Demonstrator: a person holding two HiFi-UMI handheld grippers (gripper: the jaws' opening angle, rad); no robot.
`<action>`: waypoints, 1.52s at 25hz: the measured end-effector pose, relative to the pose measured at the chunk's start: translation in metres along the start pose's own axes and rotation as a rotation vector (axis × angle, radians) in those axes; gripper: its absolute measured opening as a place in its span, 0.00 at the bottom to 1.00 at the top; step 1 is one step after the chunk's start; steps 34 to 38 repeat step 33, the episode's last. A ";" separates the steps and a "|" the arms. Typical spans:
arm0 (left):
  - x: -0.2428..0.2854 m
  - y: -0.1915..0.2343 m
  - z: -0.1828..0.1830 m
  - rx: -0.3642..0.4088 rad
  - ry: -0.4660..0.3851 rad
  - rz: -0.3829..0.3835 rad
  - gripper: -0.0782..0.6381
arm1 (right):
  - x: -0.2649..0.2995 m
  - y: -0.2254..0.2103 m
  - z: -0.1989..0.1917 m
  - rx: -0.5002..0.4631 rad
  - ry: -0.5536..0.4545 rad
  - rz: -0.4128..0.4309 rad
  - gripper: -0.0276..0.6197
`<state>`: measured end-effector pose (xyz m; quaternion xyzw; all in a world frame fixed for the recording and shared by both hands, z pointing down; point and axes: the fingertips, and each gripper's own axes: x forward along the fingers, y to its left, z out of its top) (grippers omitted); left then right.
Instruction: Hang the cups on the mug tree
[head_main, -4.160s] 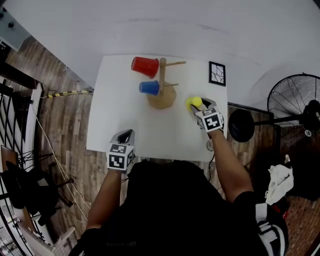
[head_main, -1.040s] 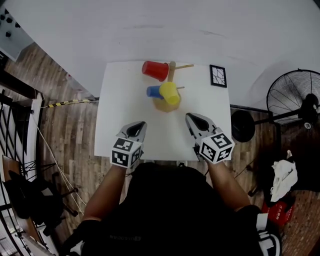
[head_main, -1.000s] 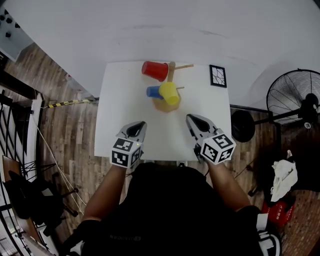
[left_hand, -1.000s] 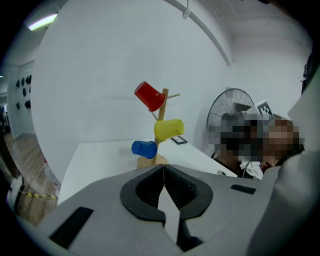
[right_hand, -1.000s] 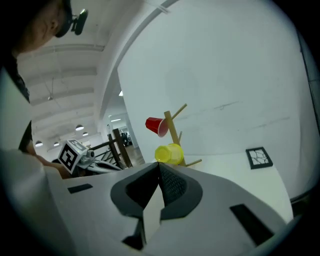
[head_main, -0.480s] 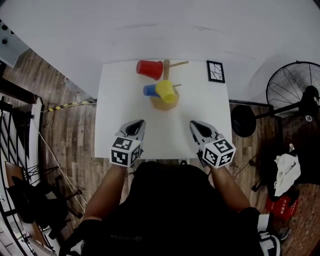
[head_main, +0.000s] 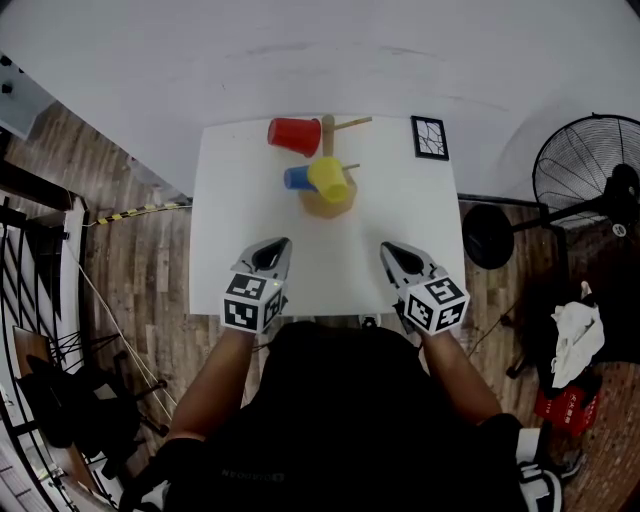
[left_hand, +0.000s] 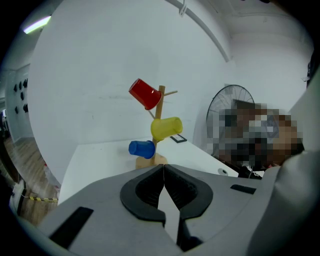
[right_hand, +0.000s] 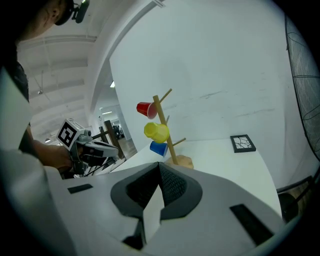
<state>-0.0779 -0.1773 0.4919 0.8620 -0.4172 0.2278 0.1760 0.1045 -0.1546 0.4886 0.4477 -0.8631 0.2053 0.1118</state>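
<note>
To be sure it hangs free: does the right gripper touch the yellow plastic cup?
Apart. The head view shows bare white table between the right gripper and the yellow plastic cup.

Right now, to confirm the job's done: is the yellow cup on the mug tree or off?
On: the yellow cup hangs sideways from a mug tree peg, clear of the table.

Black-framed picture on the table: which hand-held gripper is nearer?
Right. The right hand-held gripper is on the same side as the black-framed picture; the left hand-held gripper is far across the table.
</note>
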 end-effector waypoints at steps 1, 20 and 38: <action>0.000 0.000 0.000 0.001 0.000 0.000 0.13 | 0.000 0.000 0.001 -0.002 0.001 -0.001 0.05; 0.001 -0.001 0.002 0.005 -0.001 0.000 0.13 | 0.005 0.001 0.001 -0.018 0.015 0.005 0.05; 0.002 -0.001 0.002 0.003 -0.001 0.002 0.13 | 0.007 0.001 0.001 -0.025 0.018 0.008 0.05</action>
